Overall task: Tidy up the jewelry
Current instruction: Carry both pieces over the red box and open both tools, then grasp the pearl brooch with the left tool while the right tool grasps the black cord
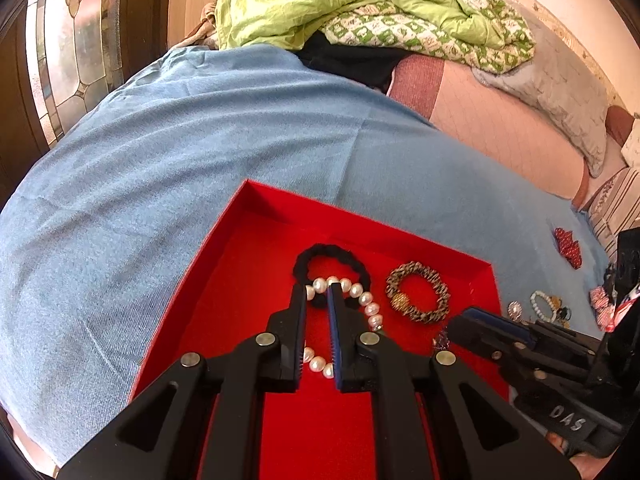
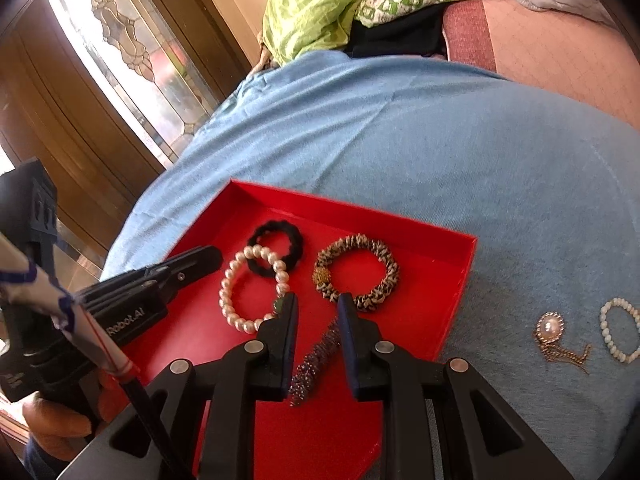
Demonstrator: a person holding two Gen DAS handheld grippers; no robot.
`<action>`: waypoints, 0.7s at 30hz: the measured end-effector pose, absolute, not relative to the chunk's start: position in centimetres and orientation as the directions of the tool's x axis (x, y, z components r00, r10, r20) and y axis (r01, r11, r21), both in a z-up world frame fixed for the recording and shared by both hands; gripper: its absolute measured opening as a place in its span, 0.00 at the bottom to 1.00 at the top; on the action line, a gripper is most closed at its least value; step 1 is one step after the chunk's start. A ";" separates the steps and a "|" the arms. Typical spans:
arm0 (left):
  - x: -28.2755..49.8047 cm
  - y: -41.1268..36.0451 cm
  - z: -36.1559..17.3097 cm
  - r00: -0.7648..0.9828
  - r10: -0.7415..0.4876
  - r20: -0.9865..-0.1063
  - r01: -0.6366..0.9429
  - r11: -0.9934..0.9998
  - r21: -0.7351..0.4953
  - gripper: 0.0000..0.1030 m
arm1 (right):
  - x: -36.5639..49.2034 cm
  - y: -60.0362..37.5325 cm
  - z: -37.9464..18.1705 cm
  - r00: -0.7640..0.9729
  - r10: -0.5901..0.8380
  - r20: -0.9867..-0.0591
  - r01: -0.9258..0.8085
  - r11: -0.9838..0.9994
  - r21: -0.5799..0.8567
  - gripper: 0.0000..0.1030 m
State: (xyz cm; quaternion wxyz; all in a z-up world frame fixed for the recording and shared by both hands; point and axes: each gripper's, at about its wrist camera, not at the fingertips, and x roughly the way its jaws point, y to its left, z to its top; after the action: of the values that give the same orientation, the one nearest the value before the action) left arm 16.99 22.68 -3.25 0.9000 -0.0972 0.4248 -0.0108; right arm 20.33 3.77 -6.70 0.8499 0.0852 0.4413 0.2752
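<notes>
A red tray (image 1: 256, 208) (image 2: 464, 264) lies on a blue cloth. In it lie a black hair tie (image 1: 320, 252) (image 2: 294, 238), a pearl bracelet (image 1: 366, 300) (image 2: 228, 292) overlapping it, a leopard-print scrunchie (image 1: 440, 304) (image 2: 386, 264) and a dark beaded piece (image 2: 316, 356). My left gripper (image 1: 318, 288) is open and hovers over the pearl bracelet, holding nothing. My right gripper (image 2: 318, 300) is open above the beaded piece, which lies loose between its jaws on the tray floor.
On the blue cloth (image 2: 440, 140) right of the tray lie a pearl brooch with chain (image 2: 550, 328), a white bead bracelet (image 2: 618, 334) and red bows (image 1: 568, 246). A green quilt (image 1: 320, 4) is heaped at the back. A glass door (image 2: 132, 52) stands left.
</notes>
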 end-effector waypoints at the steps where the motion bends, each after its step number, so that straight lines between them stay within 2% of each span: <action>1: 16.9 22.7 -3.0 0.647 -0.107 -0.755 -0.063 0.979 -0.193 0.10 | 20.3 3.3 -6.3 0.465 0.551 -0.693 -0.393 0.830 0.397 0.21; 5: 16.9 21.8 -2.2 0.666 -0.119 -0.736 -0.047 0.978 -0.201 0.19 | 20.0 1.5 -5.3 0.479 0.564 -0.673 -0.378 0.824 0.422 0.21; 14: 17.1 18.5 -1.7 0.667 -0.159 -0.727 0.025 0.981 -0.192 0.19 | 19.7 -4.3 -4.0 0.519 0.560 -0.646 -0.273 0.825 0.495 0.21; 21: 17.4 12.4 -1.4 0.629 -0.258 -0.733 0.165 0.966 -0.199 0.19 | 18.0 -10.5 -2.9 0.563 0.498 -0.660 -0.174 0.851 0.495 0.21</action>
State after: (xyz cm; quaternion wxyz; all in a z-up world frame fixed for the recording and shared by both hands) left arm 17.39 12.35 -1.43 0.9007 -0.0563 0.4143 -0.1176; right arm 17.99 -10.48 -2.95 0.8631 0.1906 0.4252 0.1948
